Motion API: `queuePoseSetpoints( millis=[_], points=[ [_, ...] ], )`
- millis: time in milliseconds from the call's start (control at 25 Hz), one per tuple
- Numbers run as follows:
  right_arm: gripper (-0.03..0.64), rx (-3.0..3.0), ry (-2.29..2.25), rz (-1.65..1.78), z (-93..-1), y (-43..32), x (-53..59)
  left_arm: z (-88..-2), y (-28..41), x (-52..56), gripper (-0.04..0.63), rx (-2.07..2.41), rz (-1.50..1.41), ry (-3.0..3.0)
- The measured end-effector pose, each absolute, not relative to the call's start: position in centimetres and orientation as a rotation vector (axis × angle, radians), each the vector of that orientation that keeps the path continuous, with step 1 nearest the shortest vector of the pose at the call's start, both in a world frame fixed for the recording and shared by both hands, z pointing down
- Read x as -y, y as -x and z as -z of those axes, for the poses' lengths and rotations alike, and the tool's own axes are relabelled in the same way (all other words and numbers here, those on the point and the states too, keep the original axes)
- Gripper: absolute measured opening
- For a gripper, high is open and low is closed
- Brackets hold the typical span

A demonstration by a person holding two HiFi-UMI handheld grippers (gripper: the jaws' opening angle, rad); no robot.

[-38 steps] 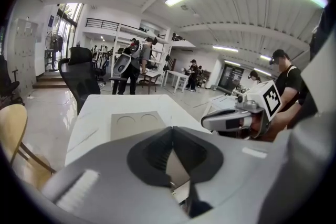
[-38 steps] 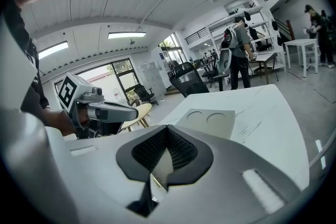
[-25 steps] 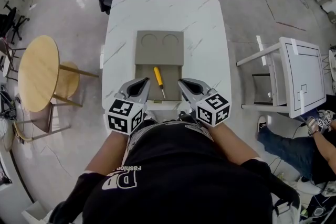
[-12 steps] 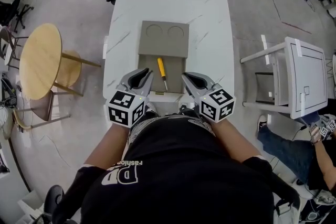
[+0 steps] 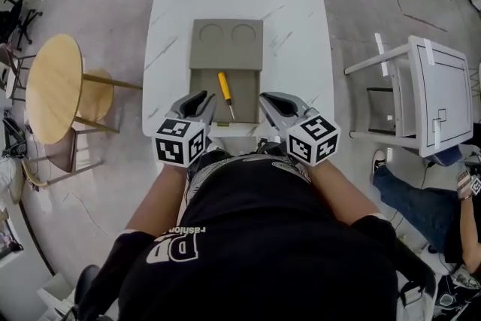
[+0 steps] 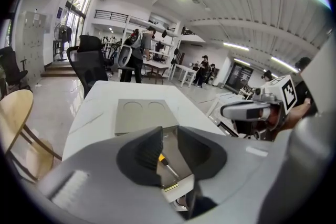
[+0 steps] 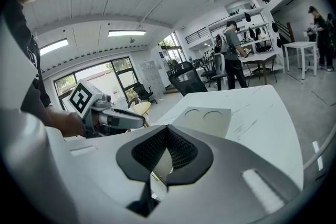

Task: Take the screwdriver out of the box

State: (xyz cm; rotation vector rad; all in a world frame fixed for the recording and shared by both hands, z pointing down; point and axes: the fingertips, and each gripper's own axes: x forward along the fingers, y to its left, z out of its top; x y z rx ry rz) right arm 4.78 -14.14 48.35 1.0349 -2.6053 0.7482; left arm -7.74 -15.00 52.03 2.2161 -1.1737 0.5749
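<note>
screwdriver (image 5: 224, 94) lies in open box (image 5: 246, 86) on white table (image 5: 293, 11) | left gripper (image 5: 198, 98): jaws narrowly apart, empty; at box's left edge | right gripper (image 5: 272, 100): jaws pressed together, empty; at box's right edge

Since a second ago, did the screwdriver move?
No. The screwdriver lies at the same spot in the open box, its yellow handle toward the lid; only the camera shifted.

left gripper (image 5: 198, 101) and right gripper (image 5: 270, 98), seemingly a touch wider apart beside the box (image 5: 225, 49)
</note>
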Motion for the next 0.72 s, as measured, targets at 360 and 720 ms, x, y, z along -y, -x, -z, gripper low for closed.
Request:
queuePoseSetpoints(
  millis=[360,720],
  points=[
    [0.002,2.591,-1.039,-0.794,-49.5,-6.9,15.1,-57.6,5.9,15.4,0.119,1.098,-0.571,-1.994],
    [0.002,2.588,-0.995,-0.853,-50.8,-7.9,16.2,-64.5,5.9,16.0,0.131,1.093,-0.652,-1.730]
  ],
)
